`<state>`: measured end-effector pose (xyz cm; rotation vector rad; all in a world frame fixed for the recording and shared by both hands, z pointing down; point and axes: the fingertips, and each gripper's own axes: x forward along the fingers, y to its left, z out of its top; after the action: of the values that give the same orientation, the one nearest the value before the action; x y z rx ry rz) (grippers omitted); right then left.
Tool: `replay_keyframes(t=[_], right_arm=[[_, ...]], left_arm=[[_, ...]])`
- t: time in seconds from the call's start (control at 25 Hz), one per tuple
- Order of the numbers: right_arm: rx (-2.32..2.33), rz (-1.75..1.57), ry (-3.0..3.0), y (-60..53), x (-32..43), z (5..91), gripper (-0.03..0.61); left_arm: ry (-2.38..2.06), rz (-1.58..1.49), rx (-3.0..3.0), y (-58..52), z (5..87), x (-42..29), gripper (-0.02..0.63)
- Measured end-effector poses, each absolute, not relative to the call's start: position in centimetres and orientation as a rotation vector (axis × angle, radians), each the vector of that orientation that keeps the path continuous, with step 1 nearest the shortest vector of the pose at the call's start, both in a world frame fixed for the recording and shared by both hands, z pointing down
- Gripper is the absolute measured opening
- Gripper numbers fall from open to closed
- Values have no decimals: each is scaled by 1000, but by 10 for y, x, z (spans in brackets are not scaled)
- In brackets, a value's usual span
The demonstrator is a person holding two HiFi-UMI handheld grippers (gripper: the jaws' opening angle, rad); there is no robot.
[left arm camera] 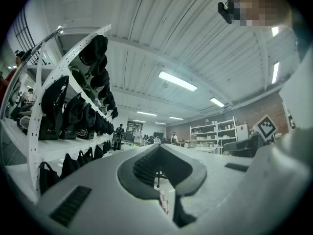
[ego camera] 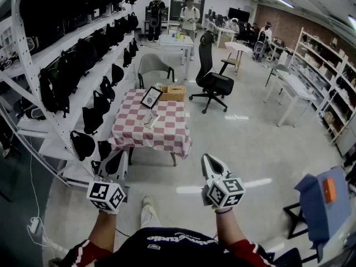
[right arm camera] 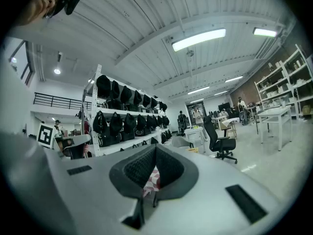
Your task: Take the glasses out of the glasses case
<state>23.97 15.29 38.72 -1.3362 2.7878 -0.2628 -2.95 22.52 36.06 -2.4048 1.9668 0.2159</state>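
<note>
While I stand well back from the table [ego camera: 174,159] draped in a red-and-white checked cloth [ego camera: 167,133], my left gripper [ego camera: 119,161] and right gripper [ego camera: 208,160] are both pressed together on nothing, ribbed black pads [right arm camera: 136,167] meeting at the tips. The glasses case [ego camera: 151,120] seems to be the small pale oblong lying on that cloth, too small to make out.

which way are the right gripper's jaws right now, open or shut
Shut: in the right gripper view, the right gripper has its jaws meeting at the tips, with nothing held between them.
</note>
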Motion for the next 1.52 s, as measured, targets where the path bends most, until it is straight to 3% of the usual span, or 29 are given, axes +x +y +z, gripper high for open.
replay_keyframes(t=[1.52], right_arm=[[-1254,-311,2813,146,244,390,5]], left_arm=[[1968,180,-2482,202,375,-4,5]])
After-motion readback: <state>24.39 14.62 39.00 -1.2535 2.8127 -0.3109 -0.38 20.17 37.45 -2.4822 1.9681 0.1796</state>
